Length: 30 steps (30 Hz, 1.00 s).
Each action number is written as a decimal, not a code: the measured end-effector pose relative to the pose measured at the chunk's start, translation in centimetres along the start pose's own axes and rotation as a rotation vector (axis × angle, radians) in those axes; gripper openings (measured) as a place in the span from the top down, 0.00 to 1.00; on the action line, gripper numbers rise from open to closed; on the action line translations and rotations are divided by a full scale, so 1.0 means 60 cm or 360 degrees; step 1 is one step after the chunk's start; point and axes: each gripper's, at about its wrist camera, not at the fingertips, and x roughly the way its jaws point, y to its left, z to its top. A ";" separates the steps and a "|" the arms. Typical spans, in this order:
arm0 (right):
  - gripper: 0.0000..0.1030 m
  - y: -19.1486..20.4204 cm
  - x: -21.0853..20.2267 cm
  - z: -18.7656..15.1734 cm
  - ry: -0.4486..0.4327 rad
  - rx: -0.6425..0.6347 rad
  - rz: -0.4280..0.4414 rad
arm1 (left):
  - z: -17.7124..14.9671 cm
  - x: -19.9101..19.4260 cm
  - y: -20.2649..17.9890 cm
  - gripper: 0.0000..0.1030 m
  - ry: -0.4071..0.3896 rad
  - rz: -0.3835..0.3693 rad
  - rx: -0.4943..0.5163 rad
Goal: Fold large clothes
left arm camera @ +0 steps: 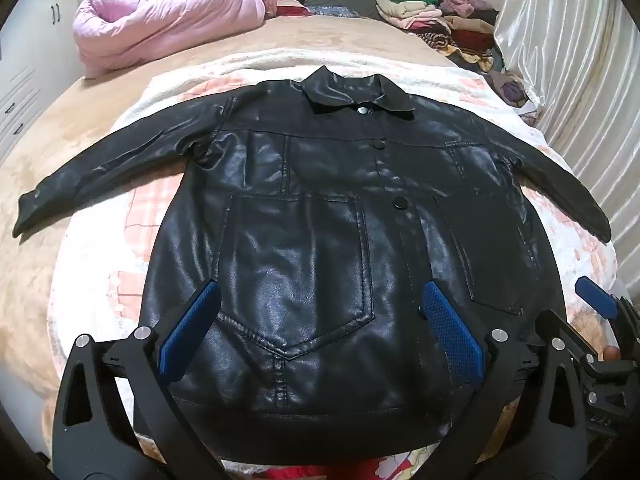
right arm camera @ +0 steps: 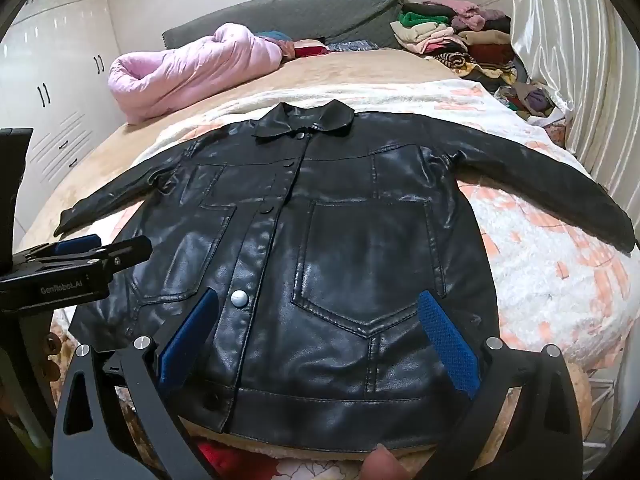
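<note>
While both tools hung above the hem, the left gripper (left arm camera: pixel 320 328) and right gripper (right arm camera: pixel 320 336) stood spread wide, holding nothing. Beyond them the black leather jacket (left arm camera: pixel 320 216) lay flat, buttoned, sleeves outstretched, on a white blanket (left arm camera: pixel 560 232). Farther back sat a pink quilt (left arm camera: pixel 160 20).
</note>
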 end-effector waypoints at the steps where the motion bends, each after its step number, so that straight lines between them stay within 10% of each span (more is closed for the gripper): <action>1: 0.04 0.000 0.000 0.000 -0.0001 0.0003 0.0007 | 0.000 -0.001 0.000 0.08 -0.0007 0.0000 0.0002; 30: 0.04 0.006 -0.004 0.003 -0.0033 -0.0017 -0.0005 | 0.001 0.004 -0.008 0.08 -0.0012 -0.0007 -0.0003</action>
